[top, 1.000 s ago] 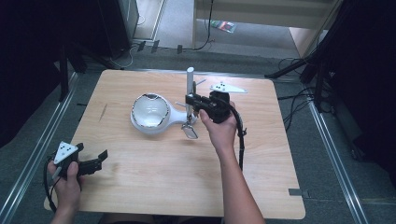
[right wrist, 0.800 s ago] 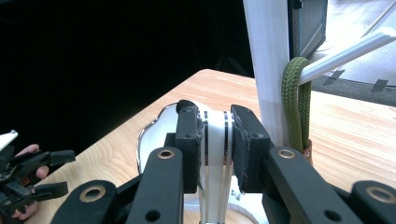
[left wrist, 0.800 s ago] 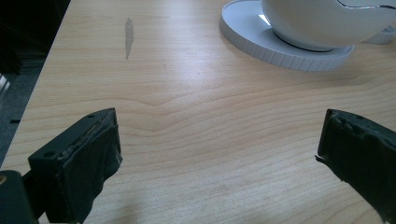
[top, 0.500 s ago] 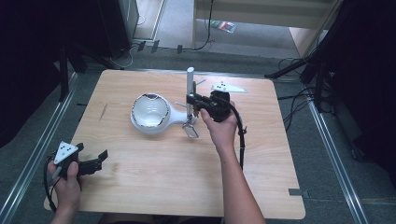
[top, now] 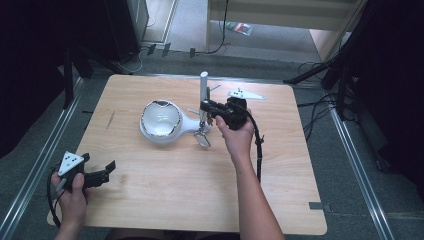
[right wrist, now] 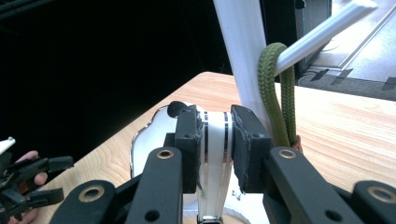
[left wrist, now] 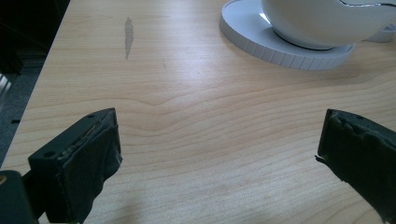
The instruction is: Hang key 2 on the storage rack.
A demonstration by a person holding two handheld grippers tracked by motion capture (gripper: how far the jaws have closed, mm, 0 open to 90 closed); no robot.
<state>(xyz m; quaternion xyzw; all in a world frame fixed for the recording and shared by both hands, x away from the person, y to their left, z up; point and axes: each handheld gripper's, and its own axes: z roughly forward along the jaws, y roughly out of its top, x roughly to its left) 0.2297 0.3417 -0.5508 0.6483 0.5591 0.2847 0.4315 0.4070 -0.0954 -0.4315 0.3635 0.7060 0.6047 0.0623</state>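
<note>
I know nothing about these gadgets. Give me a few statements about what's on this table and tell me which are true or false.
1. The right gripper is clamped on the neck of the white mirror. True.
2. The left gripper holds a cup. False: its jaws stand wide apart over bare table.
3. A green cord hangs from a white rod beside the post. True.
4. The left gripper touches the mirror's base. False: it is near the table's front left corner, well apart.
</note>
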